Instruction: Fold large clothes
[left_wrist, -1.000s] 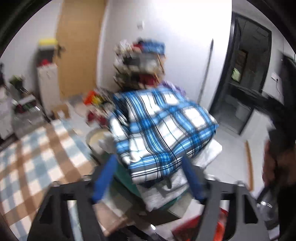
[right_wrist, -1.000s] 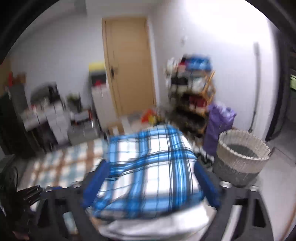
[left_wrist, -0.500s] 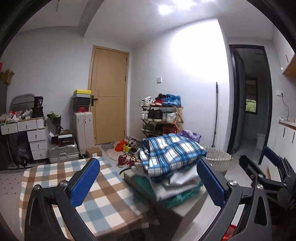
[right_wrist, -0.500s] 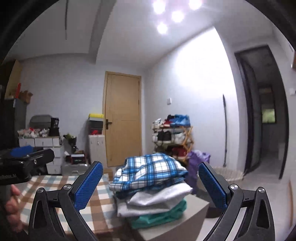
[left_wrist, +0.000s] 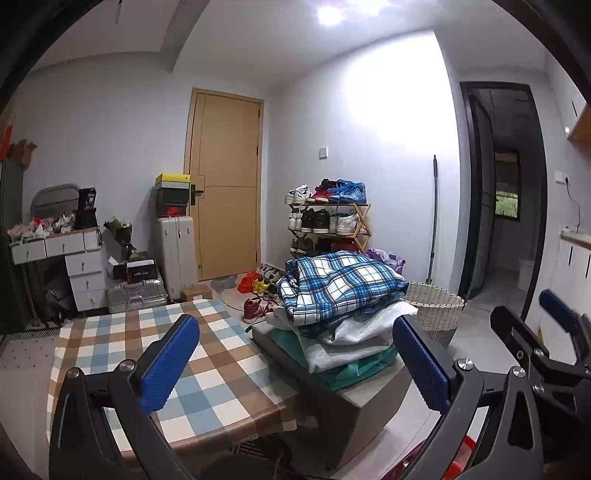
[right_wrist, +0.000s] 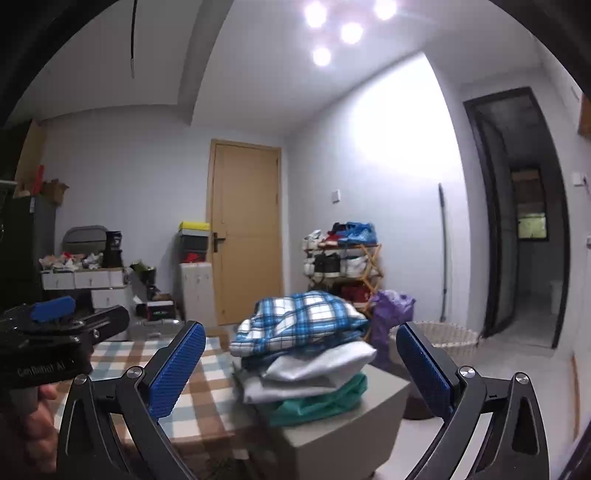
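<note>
Here both tongs, left (left_wrist: 295, 363) and right (right_wrist: 301, 363), hang level, spread wide and empty-handed, facing the folded clothes stack (left_wrist: 341, 302).

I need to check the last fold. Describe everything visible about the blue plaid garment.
The blue plaid garment looks like soft woven cloth, checked in blue, white and black. It is folded into a thick, slightly rumpled bundle and lies on top of the pile, directly on a folded white garment, with a green one below. Neither gripper touches it.

The grey stool (left_wrist: 354, 397) is mostly hidden under the clothes stack (left_wrist: 343, 306) — its base cut off below.
</note>
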